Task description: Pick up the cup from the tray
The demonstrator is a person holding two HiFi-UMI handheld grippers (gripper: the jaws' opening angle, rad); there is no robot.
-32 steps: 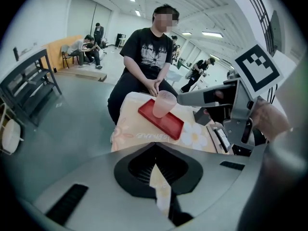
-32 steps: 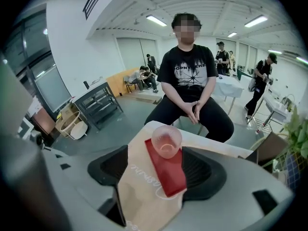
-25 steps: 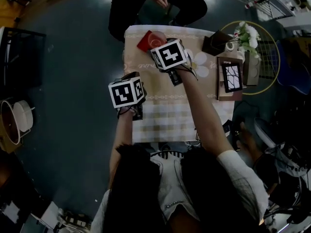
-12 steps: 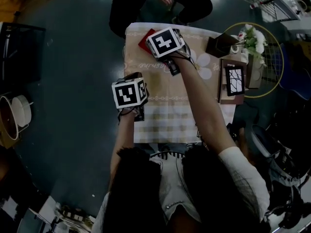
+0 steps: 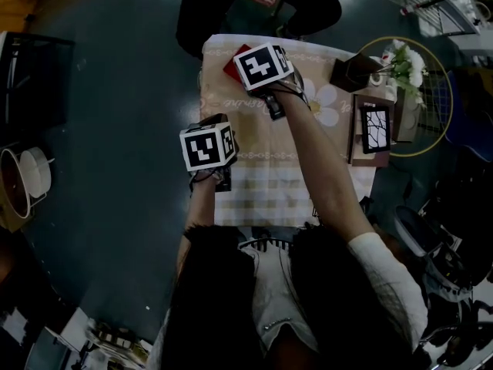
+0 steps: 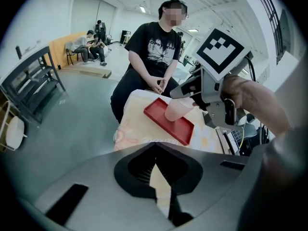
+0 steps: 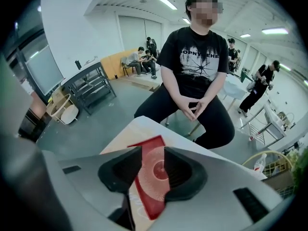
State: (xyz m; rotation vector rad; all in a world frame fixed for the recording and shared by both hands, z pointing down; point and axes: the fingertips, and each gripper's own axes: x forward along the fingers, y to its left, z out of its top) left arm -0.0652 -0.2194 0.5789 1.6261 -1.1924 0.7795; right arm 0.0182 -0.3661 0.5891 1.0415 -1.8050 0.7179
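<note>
A translucent pinkish cup (image 7: pixel 157 169) stands on a red tray (image 7: pixel 150 198) near the table's far left corner. My right gripper (image 7: pixel 153 171) straddles the cup; its jaws are closing and both pads touch the cup's sides. In the left gripper view the cup (image 6: pixel 177 109) shows over the tray (image 6: pixel 169 124), gripped by the right gripper (image 6: pixel 186 94). From the head view the marker cube of the right gripper (image 5: pixel 262 65) hides the cup, and only a corner of the tray (image 5: pixel 229 68) shows. My left gripper (image 6: pixel 155 171) hovers shut and empty over the table's left edge.
A person (image 7: pixel 193 76) sits just beyond the table's far edge, hands clasped. On the patterned tablecloth (image 5: pixel 269 176) lie white flower-shaped coasters (image 5: pixel 325 105). A framed picture (image 5: pixel 375 128), a dark box (image 5: pixel 351 71) and a vase of flowers (image 5: pixel 399 62) crowd the right side.
My right gripper has moved farther out over the tray, and its marker cube now covers the cup that showed beside it before. The left gripper has barely moved.
</note>
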